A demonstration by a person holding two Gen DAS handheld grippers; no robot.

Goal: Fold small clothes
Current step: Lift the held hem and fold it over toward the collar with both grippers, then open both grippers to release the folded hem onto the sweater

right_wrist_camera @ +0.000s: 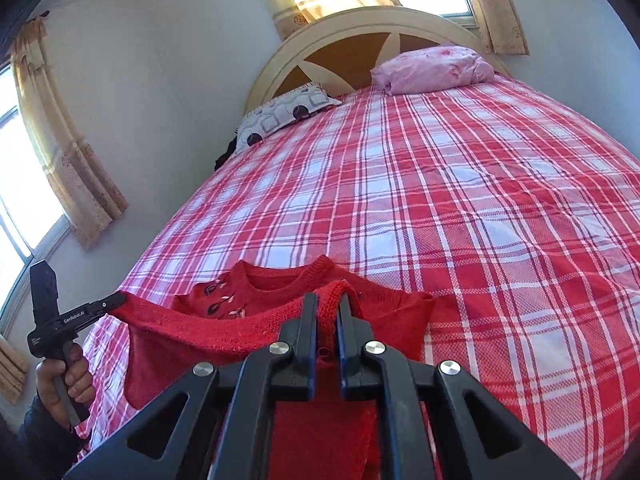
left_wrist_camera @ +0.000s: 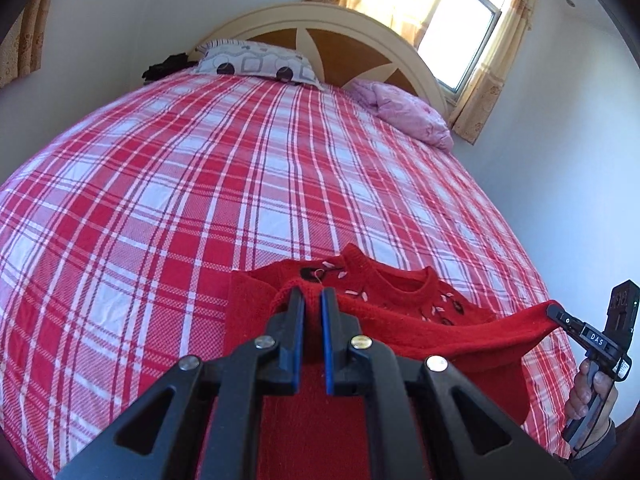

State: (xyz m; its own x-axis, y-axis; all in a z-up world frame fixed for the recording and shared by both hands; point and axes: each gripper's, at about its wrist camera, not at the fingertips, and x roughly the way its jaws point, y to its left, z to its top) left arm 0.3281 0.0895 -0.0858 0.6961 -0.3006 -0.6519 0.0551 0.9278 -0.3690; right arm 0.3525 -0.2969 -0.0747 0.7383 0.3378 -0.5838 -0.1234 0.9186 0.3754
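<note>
A small red knit sweater (left_wrist_camera: 400, 312) with embroidered flowers near the collar lies at the near edge of the bed; it also shows in the right wrist view (right_wrist_camera: 256, 320). My left gripper (left_wrist_camera: 311, 294) is shut on one corner of its bottom hem, lifted above the bed. My right gripper (right_wrist_camera: 327, 300) is shut on the other hem corner. The hem stretches taut between them, over the collar part that lies flat. The right gripper shows in the left wrist view (left_wrist_camera: 554, 307), and the left gripper shows in the right wrist view (right_wrist_camera: 120, 300).
The bed has a red and white plaid sheet (left_wrist_camera: 240, 168). A patterned pillow (left_wrist_camera: 256, 65), a dark cloth (left_wrist_camera: 166, 66) and a pink bundle (left_wrist_camera: 408, 114) lie by the headboard (left_wrist_camera: 348, 24). Walls and curtained windows surround the bed.
</note>
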